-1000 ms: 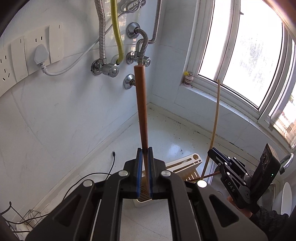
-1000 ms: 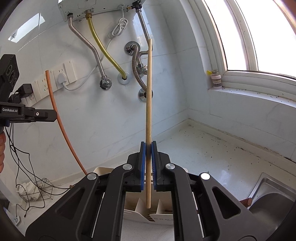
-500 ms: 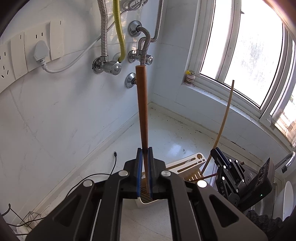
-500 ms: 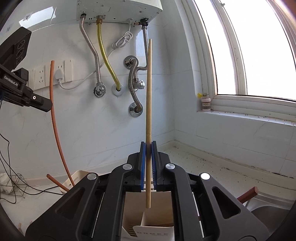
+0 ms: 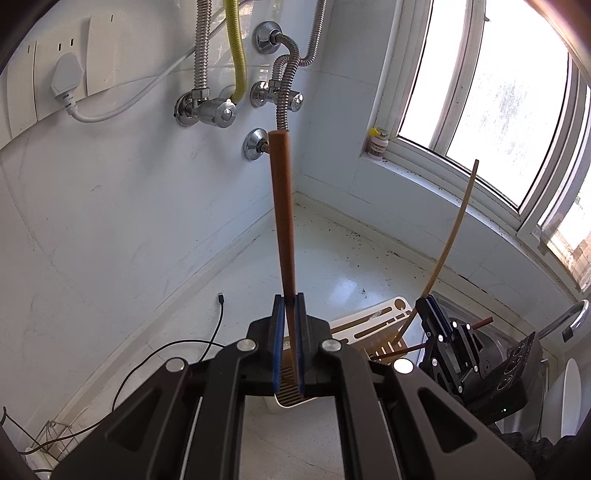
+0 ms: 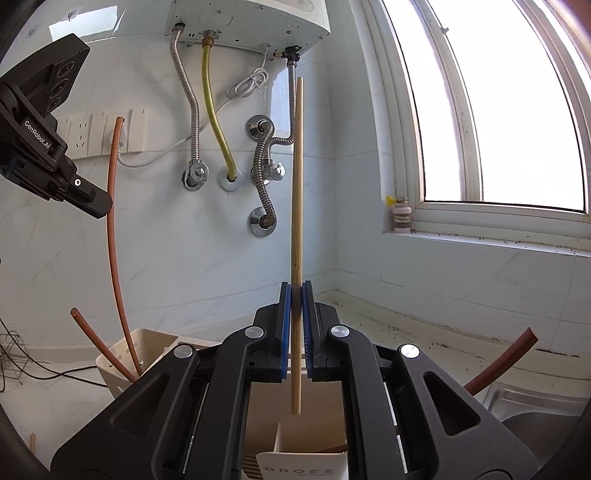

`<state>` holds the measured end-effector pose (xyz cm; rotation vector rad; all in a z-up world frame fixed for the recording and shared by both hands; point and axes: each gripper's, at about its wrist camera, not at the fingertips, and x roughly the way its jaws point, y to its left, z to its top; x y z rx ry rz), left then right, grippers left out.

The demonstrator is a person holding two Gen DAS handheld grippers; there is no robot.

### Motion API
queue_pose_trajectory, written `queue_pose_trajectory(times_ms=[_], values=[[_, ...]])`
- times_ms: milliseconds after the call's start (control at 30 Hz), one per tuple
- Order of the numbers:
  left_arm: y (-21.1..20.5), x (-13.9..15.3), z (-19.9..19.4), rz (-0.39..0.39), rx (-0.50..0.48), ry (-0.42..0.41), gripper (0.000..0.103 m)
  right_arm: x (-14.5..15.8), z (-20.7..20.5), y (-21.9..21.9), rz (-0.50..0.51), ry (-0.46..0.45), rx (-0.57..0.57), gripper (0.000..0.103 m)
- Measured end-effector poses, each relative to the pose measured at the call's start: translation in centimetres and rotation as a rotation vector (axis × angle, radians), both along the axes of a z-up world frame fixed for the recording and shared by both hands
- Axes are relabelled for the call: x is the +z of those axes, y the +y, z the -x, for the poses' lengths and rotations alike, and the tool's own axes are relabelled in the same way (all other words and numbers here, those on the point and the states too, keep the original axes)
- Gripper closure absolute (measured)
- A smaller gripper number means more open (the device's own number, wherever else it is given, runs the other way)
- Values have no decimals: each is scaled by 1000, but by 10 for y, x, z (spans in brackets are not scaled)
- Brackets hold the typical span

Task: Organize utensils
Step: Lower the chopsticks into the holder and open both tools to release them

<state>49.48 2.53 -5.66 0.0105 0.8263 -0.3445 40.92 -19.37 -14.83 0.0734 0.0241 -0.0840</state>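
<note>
A white-tiled kitchen corner under a wall-mounted water heater point(image 6: 251, 22), daylight coming through the window point(image 6: 491, 103) on the right of both views. The left gripper point(image 5: 289, 314) has its blue-padded jaws pinched together on a reddish-brown chopstick point(image 5: 282, 210), which rises up the centre of the left wrist view to end in front of the pipe fittings; its lower tip hangs over the slotted top of a cream utensil holder point(image 5: 369, 325) standing on the white counter point(image 5: 332, 266). At the lower right of that view the right gripper point(image 5: 424, 310) grips a pale bamboo chopstick point(image 5: 454, 236) that arcs up toward the window frame, with two more brown chopsticks leaning out of the holder just beside it. In the right wrist view the right gripper is clamped tight on the same pale chopstick, which stands nearly upright at frame centre, its lower end hanging just above the open compartments of the holder at bottom centre. At the left edge of that view the left gripper carries the brown chopstick down into a perforated compartment at the lower left. A small jar point(image 6: 402, 218) sits on the window sill, and a steel sink point(image 6: 532, 402) shows at the lower right.
</note>
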Motion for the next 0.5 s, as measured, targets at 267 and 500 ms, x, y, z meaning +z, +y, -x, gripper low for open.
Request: queue_pose_trajectory(times_ms=[267,500], values=[[-4,-8,-4,-12,-9,12,98,-7,-2,-1,6,18,8,97],[-13,0,15,-115,25,-128,23,-2,15,9,21,-58,-19,22]])
